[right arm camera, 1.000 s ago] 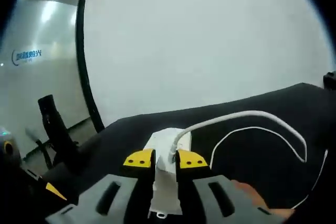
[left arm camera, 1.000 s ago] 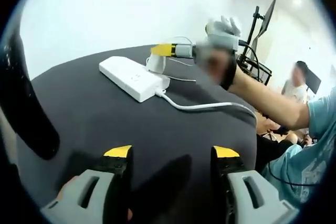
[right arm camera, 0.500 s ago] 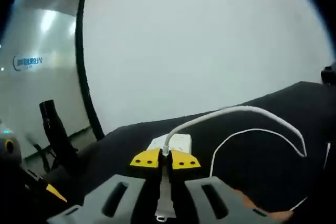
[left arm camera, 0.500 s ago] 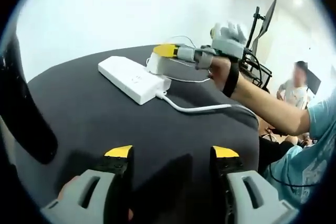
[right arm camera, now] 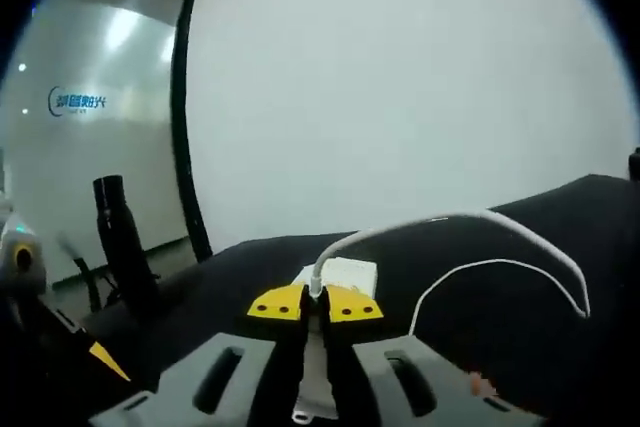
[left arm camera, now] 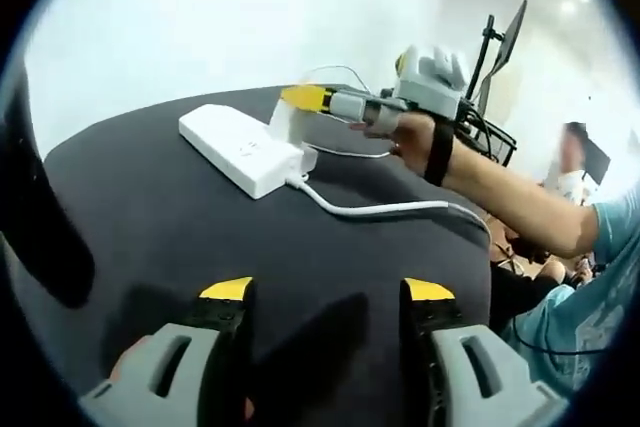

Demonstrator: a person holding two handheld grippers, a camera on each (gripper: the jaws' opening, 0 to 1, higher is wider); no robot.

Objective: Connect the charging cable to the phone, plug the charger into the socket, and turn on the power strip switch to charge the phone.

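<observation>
Power strip [left arm camera: 243, 145] on the surface [left arm camera: 180, 237] at 11 o'clock; its cord [left arm camera: 385, 209] trailing toward 3 o'clock; charger [left arm camera: 290, 125] just behind the strip.

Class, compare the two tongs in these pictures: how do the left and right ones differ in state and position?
The left tongs stand open and hold nothing; the right tongs are shut on the white charger. The left tongs sit low over the bare dark table, away from the power strip; the right tongs are just above it. Both have yellow tips on grey bodies.
</observation>
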